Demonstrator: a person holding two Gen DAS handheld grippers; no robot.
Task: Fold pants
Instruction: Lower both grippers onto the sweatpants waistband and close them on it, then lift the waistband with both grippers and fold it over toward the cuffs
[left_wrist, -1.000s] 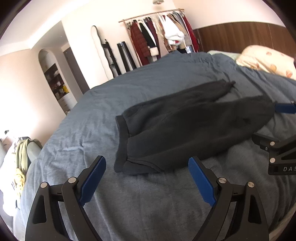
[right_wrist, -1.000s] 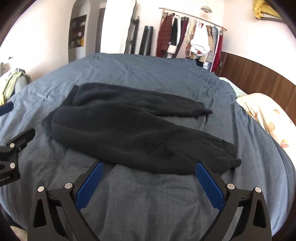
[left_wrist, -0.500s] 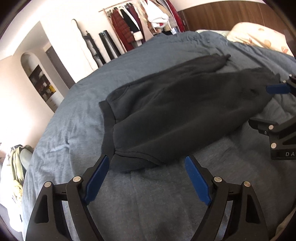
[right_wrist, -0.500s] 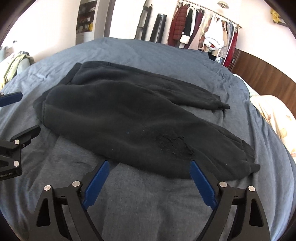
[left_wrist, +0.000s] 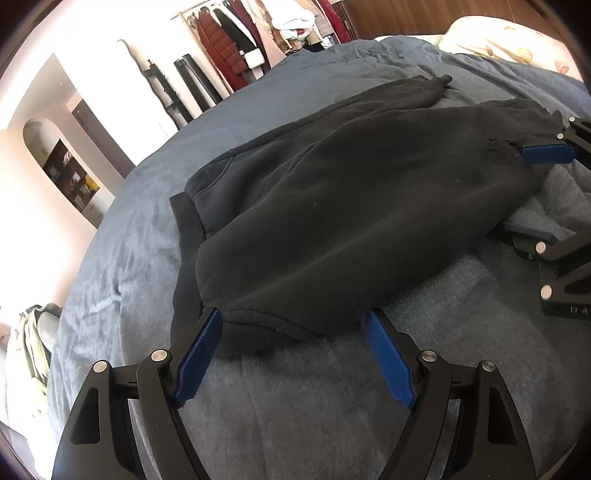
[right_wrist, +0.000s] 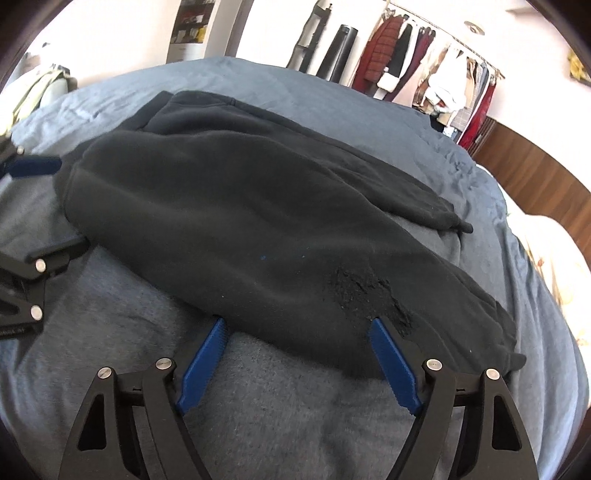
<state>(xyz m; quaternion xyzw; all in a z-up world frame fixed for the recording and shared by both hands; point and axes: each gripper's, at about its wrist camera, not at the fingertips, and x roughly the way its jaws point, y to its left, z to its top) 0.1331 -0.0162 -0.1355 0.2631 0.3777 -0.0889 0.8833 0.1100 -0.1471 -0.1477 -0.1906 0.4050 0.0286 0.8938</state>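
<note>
Black fleece pants (left_wrist: 351, 203) lie flat across a blue-grey blanket (left_wrist: 295, 413), waistband to the left and leg cuffs to the right. My left gripper (left_wrist: 291, 321) is at the near edge by the waistband; its jaws are closing, with the hem between the blue pads and no pinch visible. My right gripper (right_wrist: 297, 326) is at the near edge of the front leg (right_wrist: 240, 206), beside a rough worn patch (right_wrist: 369, 291). Its jaws are closing too, fabric between the tips but not pressed. Each gripper shows in the other's view: right (left_wrist: 532, 199), left (right_wrist: 48, 210).
A patterned pillow (left_wrist: 498, 40) and a wooden headboard (right_wrist: 535, 173) are to the right. A rack of hanging clothes (right_wrist: 424, 70) stands by the far wall. A green backpack (left_wrist: 37, 332) sits off the bed's left side. Bare blanket (right_wrist: 295, 424) lies under both grippers.
Both grippers have come down and forward until their tips reach the near edge of the pants. Both pairs of jaws have narrowed a little, and each view has rolled slightly.
</note>
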